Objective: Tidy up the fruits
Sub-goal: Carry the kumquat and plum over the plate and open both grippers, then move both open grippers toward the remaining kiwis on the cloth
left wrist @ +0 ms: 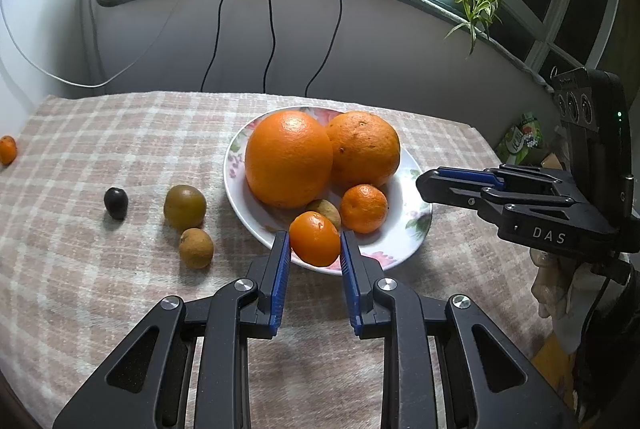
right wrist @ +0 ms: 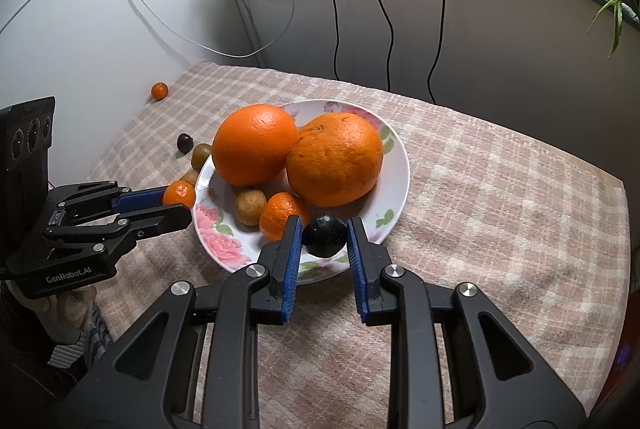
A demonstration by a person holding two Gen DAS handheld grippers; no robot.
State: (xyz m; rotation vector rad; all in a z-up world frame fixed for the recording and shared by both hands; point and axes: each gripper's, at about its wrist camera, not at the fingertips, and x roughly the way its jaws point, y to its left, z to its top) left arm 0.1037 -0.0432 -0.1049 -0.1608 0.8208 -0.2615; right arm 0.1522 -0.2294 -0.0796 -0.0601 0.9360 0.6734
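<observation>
I see a plate (left wrist: 416,225) mid-table holding two large oranges (left wrist: 289,159) side by side, with a mandarin (left wrist: 363,208) before them. To its left on the cloth (left wrist: 100,269) lie three small fruits (left wrist: 185,207).

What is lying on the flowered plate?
On the plate lie two big oranges, a small orange and a brownish fruit. Anything behind or beneath the big oranges is hidden.

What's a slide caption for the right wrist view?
Right gripper shut on a dark fruit over the floral plate; left gripper holds a mandarin.
</observation>
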